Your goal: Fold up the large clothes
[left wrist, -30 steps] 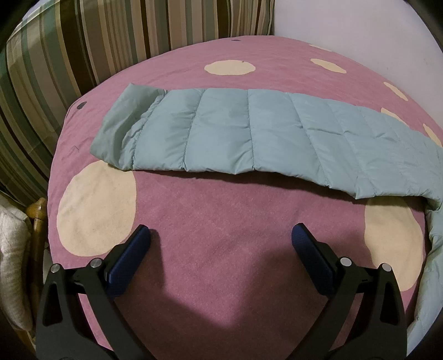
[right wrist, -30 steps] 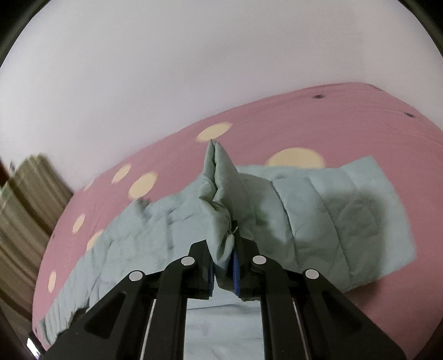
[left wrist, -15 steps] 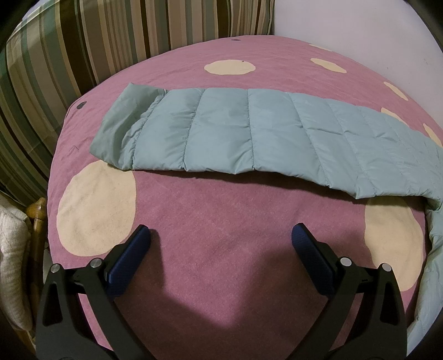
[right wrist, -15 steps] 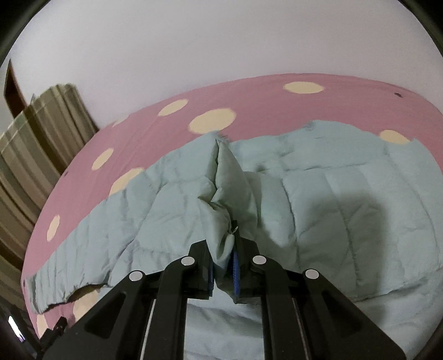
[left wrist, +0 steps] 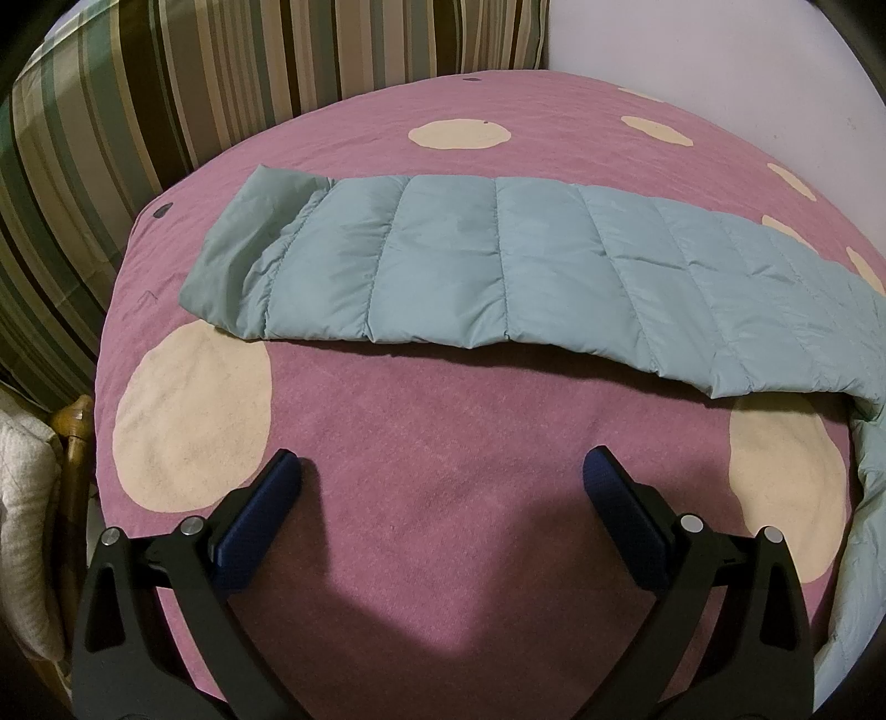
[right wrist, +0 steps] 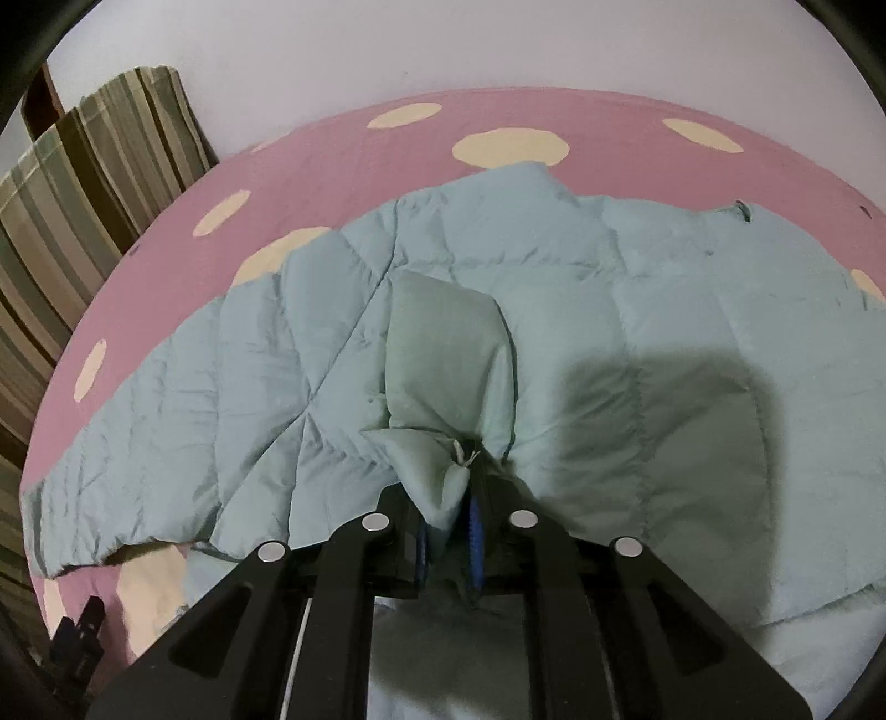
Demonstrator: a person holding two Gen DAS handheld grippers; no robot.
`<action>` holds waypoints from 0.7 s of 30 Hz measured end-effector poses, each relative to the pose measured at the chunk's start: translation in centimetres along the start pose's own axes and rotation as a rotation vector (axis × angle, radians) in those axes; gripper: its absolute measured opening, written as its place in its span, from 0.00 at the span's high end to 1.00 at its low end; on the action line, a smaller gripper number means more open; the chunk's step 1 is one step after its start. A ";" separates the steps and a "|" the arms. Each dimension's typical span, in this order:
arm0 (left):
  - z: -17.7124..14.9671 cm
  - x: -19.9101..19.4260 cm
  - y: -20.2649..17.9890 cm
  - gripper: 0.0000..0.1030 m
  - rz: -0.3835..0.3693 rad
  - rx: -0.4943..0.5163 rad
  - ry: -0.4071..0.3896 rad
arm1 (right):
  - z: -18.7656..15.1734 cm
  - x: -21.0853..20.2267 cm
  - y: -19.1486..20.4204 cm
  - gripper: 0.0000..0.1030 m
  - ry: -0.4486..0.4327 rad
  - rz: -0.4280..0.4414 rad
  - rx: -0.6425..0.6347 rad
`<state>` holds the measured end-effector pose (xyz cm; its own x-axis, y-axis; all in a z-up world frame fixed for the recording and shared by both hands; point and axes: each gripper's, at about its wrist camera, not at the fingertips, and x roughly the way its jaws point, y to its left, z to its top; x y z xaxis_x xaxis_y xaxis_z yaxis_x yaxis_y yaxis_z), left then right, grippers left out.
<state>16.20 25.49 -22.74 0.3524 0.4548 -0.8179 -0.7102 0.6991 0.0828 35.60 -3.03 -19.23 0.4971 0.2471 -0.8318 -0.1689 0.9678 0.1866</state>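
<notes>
The right gripper [right wrist: 448,526] has its jaws clenched on a bunched cuff of the quilted jacket [right wrist: 554,354], holding that sleeve end over the padded body. The left gripper [left wrist: 443,498] has its jaws spread wide and grasps nothing, hovering above bare bedspread [left wrist: 443,471]. From its view the other sleeve [left wrist: 498,266] lies stretched flat from nine o'clock to three o'clock. By my reckoning the folding is at an early stage: one sleeve is being brought inward, the other is not yet folded, and the body has yet to be doubled over. The bed is pink with cream spots; striped curtains [left wrist: 166,83] hang at ten o'clock and a pale wall [right wrist: 443,44] at twelve.
</notes>
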 end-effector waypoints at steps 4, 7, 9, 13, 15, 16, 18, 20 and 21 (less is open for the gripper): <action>0.1 0.0 0.1 0.02 -0.001 0.000 0.001 | -0.1 0.2 0.6 0.86 0.003 -0.003 -0.025; 0.0 0.0 0.0 0.02 0.000 0.000 0.001 | 0.0 0.0 1.2 0.76 -0.004 0.010 -0.037; 0.0 0.0 0.0 0.02 0.000 0.001 0.001 | -0.2 -0.6 1.7 0.48 -0.011 0.074 -0.042; 0.0 0.0 0.0 0.02 -0.001 0.000 0.002 | -1.1 -2.5 3.4 0.43 -0.029 0.141 -0.093; 0.0 0.0 0.0 0.02 -0.001 0.000 0.002 | -1.3 -4.1 3.7 0.44 -0.056 0.171 -0.111; 0.0 0.0 0.0 0.02 0.000 0.000 0.002 | -1.4 -5.0 3.6 0.44 -0.068 0.181 -0.114; 0.0 0.0 0.0 0.02 0.000 0.000 0.002 | -1.5 -6.9 2.5 0.44 -0.098 0.190 -0.107; 0.0 0.0 0.1 0.02 0.001 0.001 0.002 | -1.6 -9.3 0.2 0.44 -0.128 0.194 -0.070; 0.0 0.0 0.1 0.02 0.000 0.000 0.002 | -1.6 -10.2 -1.1 0.44 -0.136 0.206 -0.043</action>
<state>16.17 25.55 -22.73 0.3512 0.4536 -0.8191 -0.7101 0.6992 0.0828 29.31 -6.70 -11.78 0.5575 0.4463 -0.7000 -0.3130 0.8940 0.3206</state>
